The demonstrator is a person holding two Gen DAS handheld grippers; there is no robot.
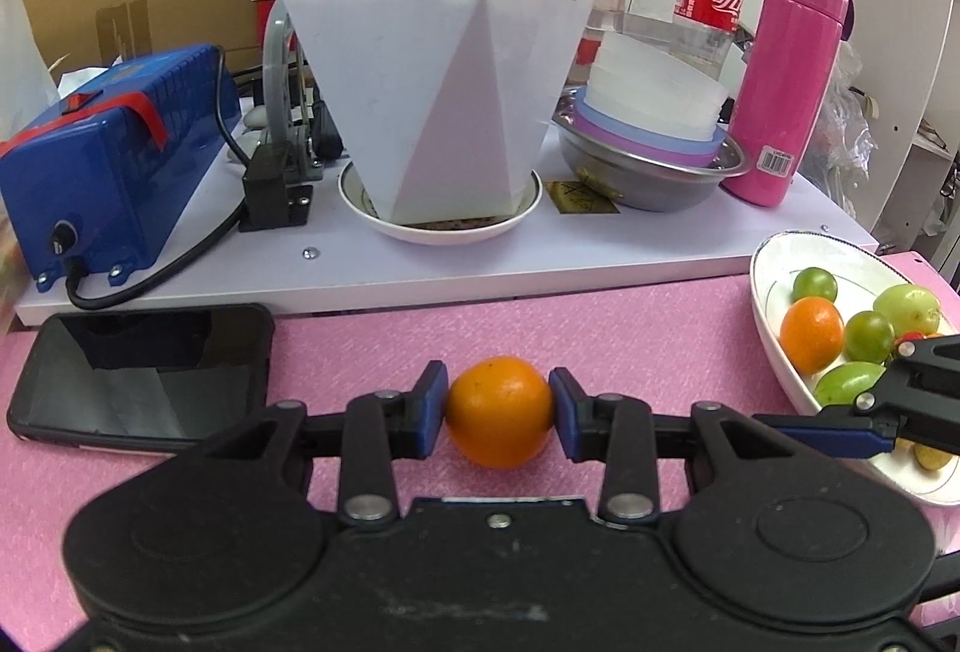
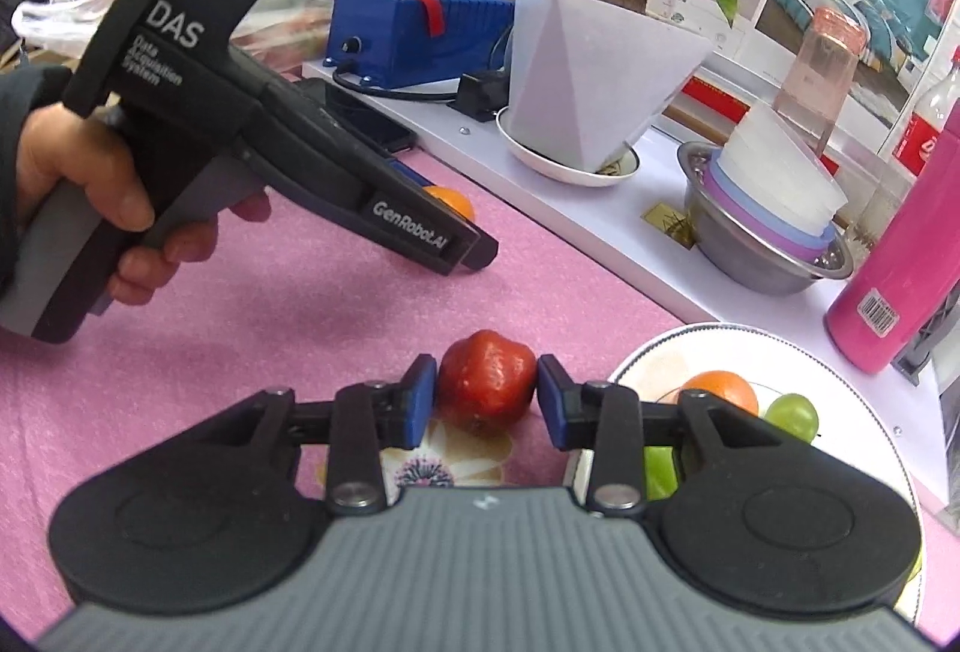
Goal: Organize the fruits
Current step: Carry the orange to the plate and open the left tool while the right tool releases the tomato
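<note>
Orange round fruit (image 1: 498,411) squeezed in left tool (image 1: 498,412) over pink table (image 1: 600,334). Shiny red fruit (image 2: 486,382) pinched in right tool (image 2: 486,394), beside white oval plate (image 2: 636,358). Probably firm, light, slippery; best gripped mid-sides, gently.

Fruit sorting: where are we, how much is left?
Done: the white dish already holds an orange and several green fruits. In hand: left gripper is shut on an orange; right gripper is shut on a red fruit. Left: placing both; no other loose fruit shows on the pink mat.
</note>
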